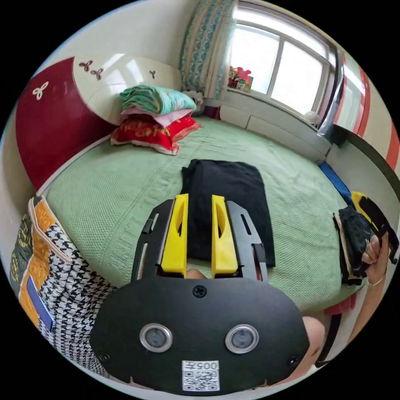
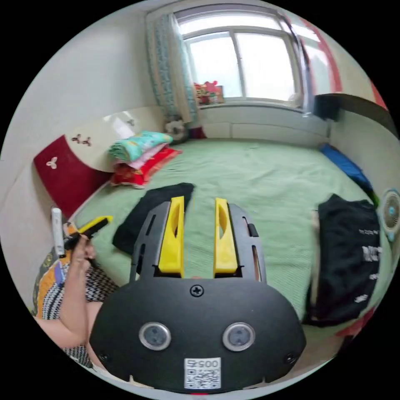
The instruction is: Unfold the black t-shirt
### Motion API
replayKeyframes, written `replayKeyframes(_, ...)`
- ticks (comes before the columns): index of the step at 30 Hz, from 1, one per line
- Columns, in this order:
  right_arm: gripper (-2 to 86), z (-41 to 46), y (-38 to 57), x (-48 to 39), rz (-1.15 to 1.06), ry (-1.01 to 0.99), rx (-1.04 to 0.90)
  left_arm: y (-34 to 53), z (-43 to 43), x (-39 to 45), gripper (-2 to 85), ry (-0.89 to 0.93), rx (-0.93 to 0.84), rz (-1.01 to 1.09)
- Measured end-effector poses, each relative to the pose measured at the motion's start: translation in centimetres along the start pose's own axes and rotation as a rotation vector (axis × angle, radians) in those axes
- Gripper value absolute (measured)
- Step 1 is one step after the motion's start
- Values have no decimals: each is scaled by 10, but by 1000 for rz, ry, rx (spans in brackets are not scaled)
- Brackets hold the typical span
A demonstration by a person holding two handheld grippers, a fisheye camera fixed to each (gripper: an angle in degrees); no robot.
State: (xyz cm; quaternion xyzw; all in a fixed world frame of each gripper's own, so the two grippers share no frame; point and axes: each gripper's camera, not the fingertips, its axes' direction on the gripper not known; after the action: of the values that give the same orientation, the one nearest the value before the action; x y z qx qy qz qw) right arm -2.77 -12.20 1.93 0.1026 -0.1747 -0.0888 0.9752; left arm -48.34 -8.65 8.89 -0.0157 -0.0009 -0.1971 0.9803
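A folded black t-shirt [image 1: 227,200] lies flat on the green bedspread [image 1: 125,187]. My left gripper [image 1: 199,198] hovers over its near half, jaws open with nothing between them. In the right gripper view the same t-shirt [image 2: 141,216] lies to the left of my right gripper [image 2: 199,201], which is open above bare bedspread [image 2: 250,175]. A hand holds the left gripper [image 2: 93,225] near the bed's left edge. At the right edge of the left gripper view a hand holds the right gripper [image 1: 375,216].
A pile of dark clothes with white print [image 2: 350,254] sits at the bed's right edge. Folded blankets and a red pillow [image 1: 156,116] are stacked by the red and white headboard [image 1: 54,121]. A small fan [image 2: 391,218] stands at the right. A window [image 2: 241,62] is behind the bed.
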Motion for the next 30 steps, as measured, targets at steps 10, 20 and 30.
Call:
replayKeyframes(10,81,202,6,-147,-216,-44,-336,-26,58,-72,112,-6,-182,37)
replayKeyframes(20,98,258,9,-167,-207,50,-349,-52,94,-126,97,86,-171,-32)
replayKeyframes(30,67,290,-1,-198,-213,54,-344,-75,147,-147,117,46,-261,-68)
